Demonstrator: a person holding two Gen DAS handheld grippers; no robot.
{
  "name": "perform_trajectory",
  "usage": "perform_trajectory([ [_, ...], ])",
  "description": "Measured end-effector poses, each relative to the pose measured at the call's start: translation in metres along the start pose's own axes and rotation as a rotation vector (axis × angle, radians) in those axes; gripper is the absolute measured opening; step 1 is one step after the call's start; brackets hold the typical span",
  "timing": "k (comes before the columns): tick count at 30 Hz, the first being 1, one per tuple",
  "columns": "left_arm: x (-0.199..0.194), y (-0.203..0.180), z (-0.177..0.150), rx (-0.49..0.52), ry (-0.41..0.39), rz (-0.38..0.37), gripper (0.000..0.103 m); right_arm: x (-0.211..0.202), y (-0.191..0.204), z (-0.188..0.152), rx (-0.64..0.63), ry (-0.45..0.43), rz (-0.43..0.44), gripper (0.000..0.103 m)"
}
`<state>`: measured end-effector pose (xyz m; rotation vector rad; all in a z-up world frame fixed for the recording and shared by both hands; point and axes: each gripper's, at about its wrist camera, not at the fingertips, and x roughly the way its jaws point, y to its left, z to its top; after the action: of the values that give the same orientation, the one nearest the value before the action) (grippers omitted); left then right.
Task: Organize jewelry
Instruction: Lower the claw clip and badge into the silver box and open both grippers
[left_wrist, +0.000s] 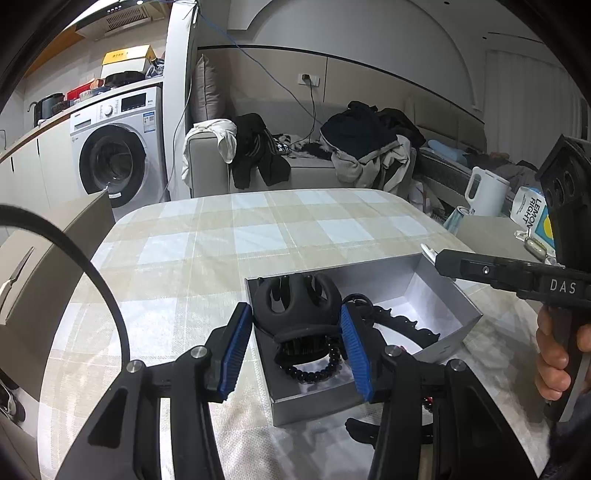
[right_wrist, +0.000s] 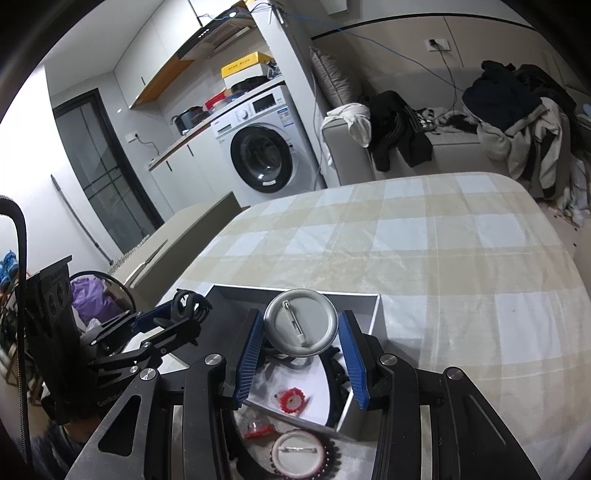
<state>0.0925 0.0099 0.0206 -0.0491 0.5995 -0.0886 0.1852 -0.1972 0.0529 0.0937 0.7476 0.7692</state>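
Note:
My left gripper (left_wrist: 297, 325) is shut on a black claw hair clip (left_wrist: 297, 306) and holds it over the near left corner of an open grey box (left_wrist: 458, 321). In the box lie a black bead bracelet (left_wrist: 314, 371) and a black toothed headband (left_wrist: 410, 325). My right gripper (right_wrist: 301, 330) is shut on a round silver pin badge (right_wrist: 301, 321), pin side up, above the same box (right_wrist: 373, 314). A small red round piece (right_wrist: 291, 400) lies on the box floor. The left gripper with the clip (right_wrist: 188, 306) shows at the left of the right wrist view.
The box stands on a table with a checked cloth (left_wrist: 258, 229). Another round badge (right_wrist: 297, 458) and a small red item (right_wrist: 258, 428) lie on the cloth near the box. A chair back (left_wrist: 48, 266) stands at the table's left. A white kettle (left_wrist: 484, 192) sits at the right.

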Motion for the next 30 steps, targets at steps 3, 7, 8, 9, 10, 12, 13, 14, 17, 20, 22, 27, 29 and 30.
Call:
perform_trajectory([
  [3, 0.003, 0.0, 0.0, -0.001, 0.004, 0.0, 0.043, 0.008, 0.001, 0.001, 0.0, 0.02, 0.012, 0.041],
  [7, 0.007, 0.0, -0.001, 0.0, 0.012, -0.001, 0.043, 0.016, 0.003, 0.0, -0.007, 0.041, 0.023, 0.041],
  [8, 0.007, -0.001, -0.001, 0.004, 0.009, 0.004, 0.043, 0.018, 0.004, 0.0, -0.015, 0.046, 0.019, 0.041],
  [9, 0.007, -0.002, -0.001, 0.012, 0.009, 0.009, 0.043, 0.02, 0.005, -0.001, -0.018, 0.053, 0.018, 0.041],
  [10, 0.007, -0.003, 0.0, 0.016, 0.009, 0.012, 0.043, 0.022, 0.005, -0.001, -0.018, 0.058, 0.017, 0.041],
  [12, 0.007, -0.002, 0.0, 0.017, 0.008, 0.009, 0.043, 0.024, 0.006, -0.001, -0.019, 0.063, 0.015, 0.041],
  [13, 0.006, -0.003, 0.0, 0.018, 0.007, 0.008, 0.043, 0.025, 0.006, -0.001, -0.02, 0.067, 0.014, 0.041],
  [14, 0.006, -0.003, 0.0, 0.019, 0.007, 0.009, 0.043, 0.026, 0.006, -0.001, -0.022, 0.07, 0.012, 0.041],
  [17, 0.006, -0.005, 0.0, 0.029, 0.006, 0.013, 0.043, 0.029, 0.007, -0.001, -0.026, 0.074, 0.006, 0.041],
  [20, 0.004, -0.006, 0.0, 0.035, -0.01, 0.001, 0.043, 0.031, 0.007, -0.002, -0.016, 0.081, 0.004, 0.041],
  [22, 0.003, -0.009, 0.0, 0.046, -0.011, -0.003, 0.043, 0.031, 0.007, -0.003, -0.017, 0.079, -0.005, 0.041],
  [27, 0.007, -0.012, -0.001, 0.06, 0.004, -0.007, 0.043, 0.03, 0.009, -0.004, -0.017, 0.066, -0.022, 0.042],
  [29, 0.006, -0.013, 0.0, 0.065, 0.004, -0.002, 0.043, 0.029, 0.008, -0.004, -0.011, 0.063, -0.023, 0.042],
  [30, 0.006, -0.013, 0.0, 0.065, 0.007, -0.003, 0.043, 0.028, 0.008, -0.004, -0.008, 0.062, -0.02, 0.042],
])
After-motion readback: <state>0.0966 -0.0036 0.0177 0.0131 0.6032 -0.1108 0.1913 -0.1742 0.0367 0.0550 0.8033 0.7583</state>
